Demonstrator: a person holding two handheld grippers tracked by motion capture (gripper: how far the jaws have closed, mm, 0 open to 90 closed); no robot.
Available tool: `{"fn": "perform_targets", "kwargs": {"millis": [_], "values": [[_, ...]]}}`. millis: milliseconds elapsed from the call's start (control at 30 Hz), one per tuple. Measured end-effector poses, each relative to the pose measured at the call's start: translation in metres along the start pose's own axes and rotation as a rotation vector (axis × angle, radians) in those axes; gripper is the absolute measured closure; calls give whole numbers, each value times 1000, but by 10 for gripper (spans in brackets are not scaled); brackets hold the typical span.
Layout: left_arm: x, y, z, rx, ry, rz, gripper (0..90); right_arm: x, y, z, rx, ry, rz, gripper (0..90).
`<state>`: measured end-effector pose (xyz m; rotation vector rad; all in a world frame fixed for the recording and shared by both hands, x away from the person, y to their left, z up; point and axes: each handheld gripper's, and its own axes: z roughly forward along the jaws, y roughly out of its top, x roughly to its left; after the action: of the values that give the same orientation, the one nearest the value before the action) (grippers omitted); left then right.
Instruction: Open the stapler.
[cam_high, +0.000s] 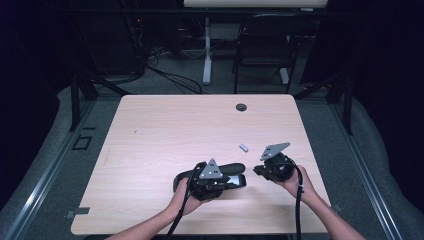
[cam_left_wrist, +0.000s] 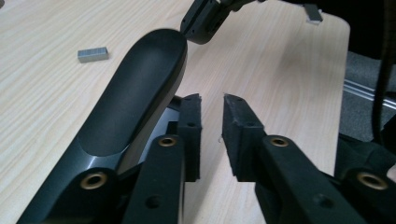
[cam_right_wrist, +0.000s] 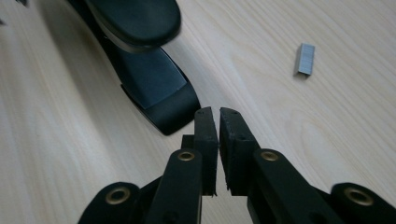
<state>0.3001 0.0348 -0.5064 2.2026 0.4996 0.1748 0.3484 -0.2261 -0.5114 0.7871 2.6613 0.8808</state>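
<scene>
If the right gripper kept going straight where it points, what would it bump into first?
Probably the black stapler: its front end lies just ahead of the right gripper. The staple block sits off to the side. Depth is hard to judge.

A lab or recording workroom is suggested. A pale wooden desk (cam_high: 200, 130) with a cable port (cam_high: 241, 107) is ringed by dark stands (cam_high: 76, 95) and black surroundings. Grey carpet, loose cables (cam_high: 172, 77), a chair (cam_high: 262, 45) and a second desk's leg (cam_high: 206, 50) are seen behind.
</scene>
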Motion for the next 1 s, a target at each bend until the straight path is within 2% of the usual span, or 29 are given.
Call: {"fn": "perform_targets", "kwargs": {"millis": [200,367,567,733,1000], "values": [[-1,-5,9,20,35,-11,861,9,4,1,-31,59,-6,885],[-1,-9,17,24,82,-20,897,17,8,5,-56,61,-54,900],[-3,-14,27,24,121,-28,900,24,10,14,-36,68,-79,900],[-5,-18,33,-13,160,-31,900,28,10,22,-32,75,-88,900],[-4,-24,41,-1,189,-34,900,31,11,36,7,85,-107,900]]}}
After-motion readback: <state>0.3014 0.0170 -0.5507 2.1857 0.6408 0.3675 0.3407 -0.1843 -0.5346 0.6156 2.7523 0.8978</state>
